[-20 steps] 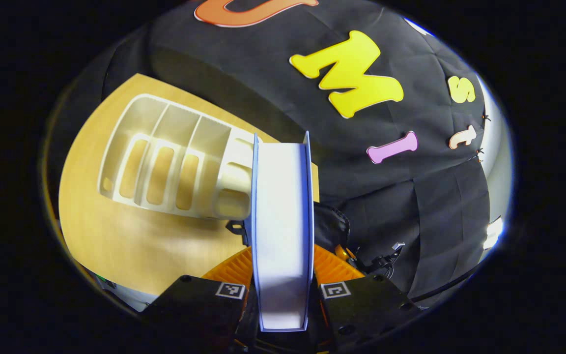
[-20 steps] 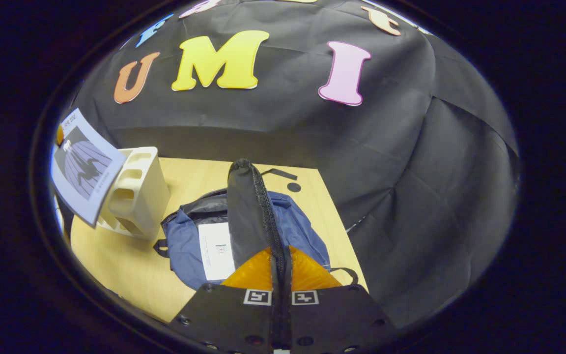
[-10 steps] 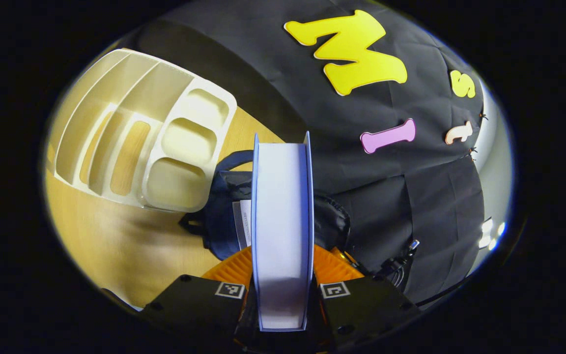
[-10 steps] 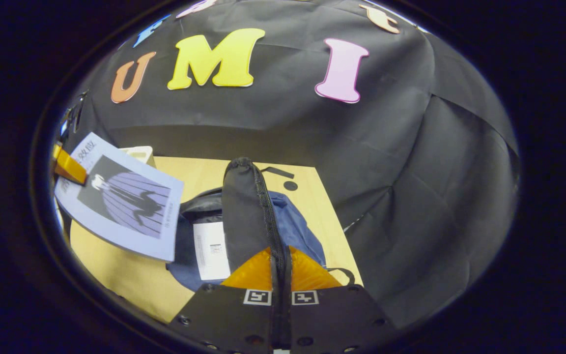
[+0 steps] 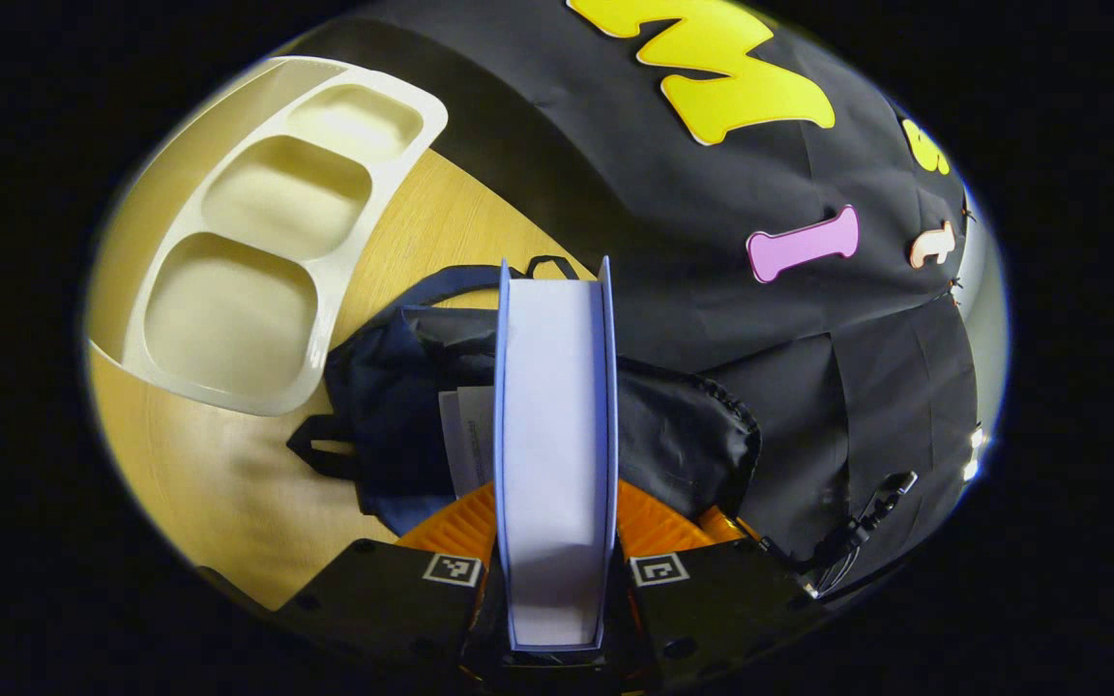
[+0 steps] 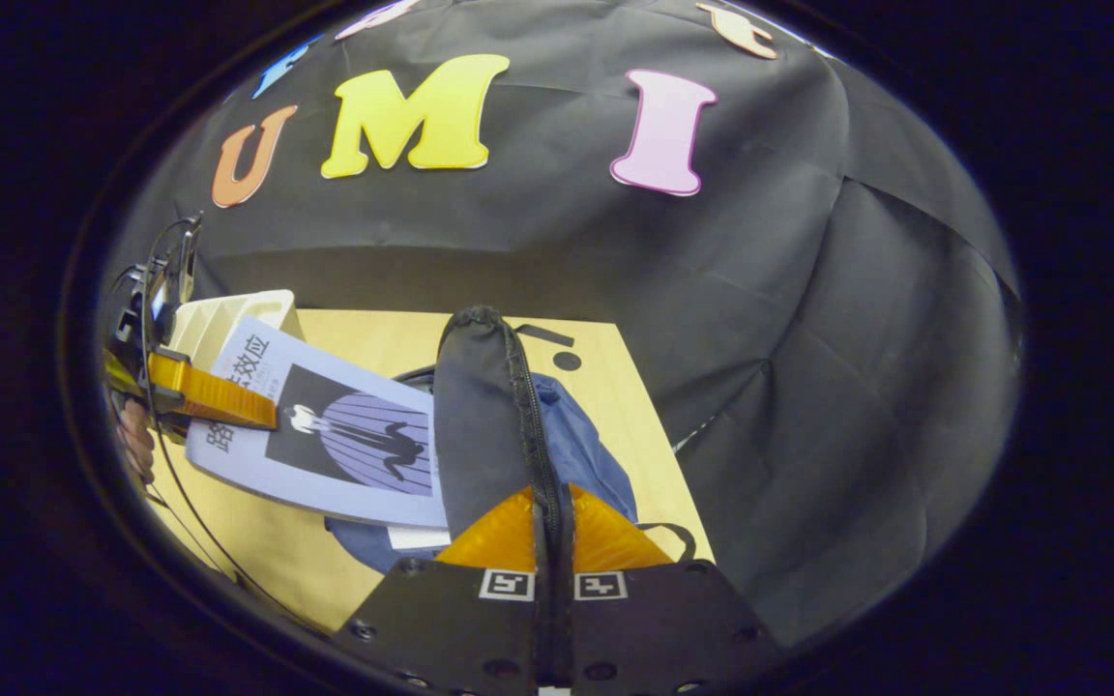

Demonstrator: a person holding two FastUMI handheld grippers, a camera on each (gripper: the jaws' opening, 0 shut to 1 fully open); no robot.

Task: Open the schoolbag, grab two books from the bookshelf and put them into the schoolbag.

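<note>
Two hand-held grippers are at work over the pale wooden counter (image 6: 615, 406). Nearest in the left gripper view, the left hand-held gripper (image 5: 554, 541) is clenched on a thin pale-blue paperback book (image 5: 555, 435), its orange fingers (image 5: 460, 527) pressing on both covers, so the white page edge runs straight away from the camera. In the right gripper view that same book (image 6: 344, 435) shows its cover with a dark striped picture, tilted and hanging over the left part of the dark blue fabric schoolbag (image 6: 576, 445), with the orange finger (image 6: 214, 398) across its corner and a person's hand (image 6: 136, 440) behind.

The right hand-held gripper (image 6: 554, 527) is closed on the black zip-edged flap of the schoolbag (image 6: 484, 416), both orange fingers pinching it and holding it up off the bag. Beneath the held book, a white sheet or second book (image 5: 468, 440) lies in the bag's opening; I cannot tell which. The schoolbag (image 5: 393, 387) rests on the counter (image 5: 228, 474), its strap looped toward the far edge.

Farther back on the left stands the cream plastic bookshelf with cut-out side panels (image 5: 267, 232), just beside the bag. Behind everything hangs the black cloth wall (image 6: 760, 290).
</note>
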